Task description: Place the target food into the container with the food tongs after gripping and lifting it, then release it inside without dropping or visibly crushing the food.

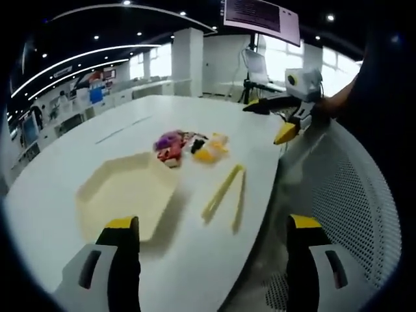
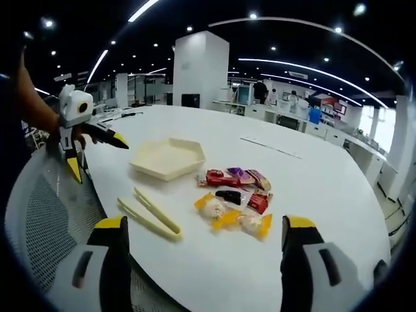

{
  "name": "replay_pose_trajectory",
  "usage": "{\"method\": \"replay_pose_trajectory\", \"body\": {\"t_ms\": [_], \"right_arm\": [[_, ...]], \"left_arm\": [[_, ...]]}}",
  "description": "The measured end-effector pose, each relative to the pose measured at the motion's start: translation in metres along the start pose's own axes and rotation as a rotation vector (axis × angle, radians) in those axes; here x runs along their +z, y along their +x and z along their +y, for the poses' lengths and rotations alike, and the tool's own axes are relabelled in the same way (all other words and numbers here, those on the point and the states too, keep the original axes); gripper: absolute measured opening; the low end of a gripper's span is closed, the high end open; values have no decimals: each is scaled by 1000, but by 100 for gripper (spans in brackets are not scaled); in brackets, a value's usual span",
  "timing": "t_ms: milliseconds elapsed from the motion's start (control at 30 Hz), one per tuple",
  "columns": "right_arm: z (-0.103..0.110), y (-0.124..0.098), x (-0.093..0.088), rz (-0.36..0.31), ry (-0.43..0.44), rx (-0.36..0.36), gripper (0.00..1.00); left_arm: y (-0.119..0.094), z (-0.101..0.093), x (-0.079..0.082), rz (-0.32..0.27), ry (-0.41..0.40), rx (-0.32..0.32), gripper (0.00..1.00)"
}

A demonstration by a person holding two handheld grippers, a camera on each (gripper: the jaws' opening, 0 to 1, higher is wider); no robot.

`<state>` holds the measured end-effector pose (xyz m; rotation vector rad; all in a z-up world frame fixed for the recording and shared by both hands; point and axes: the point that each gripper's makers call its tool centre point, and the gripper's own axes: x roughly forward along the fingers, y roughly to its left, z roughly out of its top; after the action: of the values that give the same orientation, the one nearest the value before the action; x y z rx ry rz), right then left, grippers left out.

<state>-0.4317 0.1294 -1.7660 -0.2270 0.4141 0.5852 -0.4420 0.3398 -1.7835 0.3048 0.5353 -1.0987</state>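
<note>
A cream hexagonal tray [image 1: 123, 192] [image 2: 168, 158] lies on the white table [image 1: 78, 162] [image 2: 312, 188]. Pale yellow food tongs [image 1: 225, 195] [image 2: 148, 211] lie flat beside it, untouched. A pile of wrapped snacks [image 1: 188, 148] [image 2: 235, 198] in red, purple, black and yellow sits past the tongs. My left gripper [image 1: 211, 250] hovers open at the table's near edge, short of tray and tongs. My right gripper [image 2: 205, 257] is open too, above the table edge in front of the snacks. Each gripper shows in the other's view [image 1: 286, 117] [image 2: 88, 146], held in a hand.
A white mesh chair back [image 1: 351, 195] [image 2: 45, 214] stands at the table's edge between the two grippers. Desks, monitors and a white pillar [image 2: 200, 68] fill the room behind. A screen [image 1: 260, 16] hangs overhead.
</note>
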Motion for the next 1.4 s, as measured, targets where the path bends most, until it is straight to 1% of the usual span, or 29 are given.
{"method": "replay_pose_trajectory", "body": {"t_ms": [133,167,233,300,367,433,500,567,633,700,733,833,900,1000,1067,1167,1233,1300,1333,1367,1400], "right_arm": [[-2,-1,0,-1,4,-8,96],[-2,-1,-1,2,2,-9,96],[-1,-1,-1,6,4,-8,95],[-1,-1,-2,9,17,-2,94],[0,-1,-1,4,17,1,95],[2,-2,1,-3,13,6,95],[3,-2,2,-11,10,9,97],[5,-2,5,-31,11,23,100],[10,-1,8,-52,4,49,99],[15,-1,13,-83,5,79,99],[15,-1,14,-86,0,76,99],[16,-1,12,-77,4,83,99],[16,-1,14,-82,2,81,99],[15,-1,14,-82,2,79,99],[14,-1,13,-80,1,73,99],[13,-1,12,-77,2,70,99],[12,-1,12,-76,3,68,99],[12,-1,12,-76,5,68,99],[12,-1,12,-75,6,69,98],[12,-1,11,-74,6,70,98],[12,-1,11,-73,6,70,98]], "left_arm": [[8,3,14,-13,26,-11,94],[10,3,21,-18,39,-16,94],[15,0,31,-17,63,-30,91],[21,-5,35,-9,94,-62,89],[27,-9,33,16,118,-87,89],[32,-12,33,32,144,-102,86],[36,-13,32,47,146,-109,85],[39,-13,31,60,158,-118,85],[40,-12,30,65,159,-125,84],[42,-11,26,91,162,-138,81],[43,-10,22,111,162,-145,80],[45,-8,17,134,157,-147,77],[46,-8,17,140,145,-151,74],[50,-10,15,146,155,-156,72],[52,-12,12,160,168,-160,70],[56,-14,6,186,186,-159,64],[58,-14,2,197,196,-164,58],[61,-12,-2,213,202,-155,50],[63,-11,-4,215,198,-154,50],[65,-12,-5,213,167,-156,51],[67,-12,-5,210,160,-160,51]]}}
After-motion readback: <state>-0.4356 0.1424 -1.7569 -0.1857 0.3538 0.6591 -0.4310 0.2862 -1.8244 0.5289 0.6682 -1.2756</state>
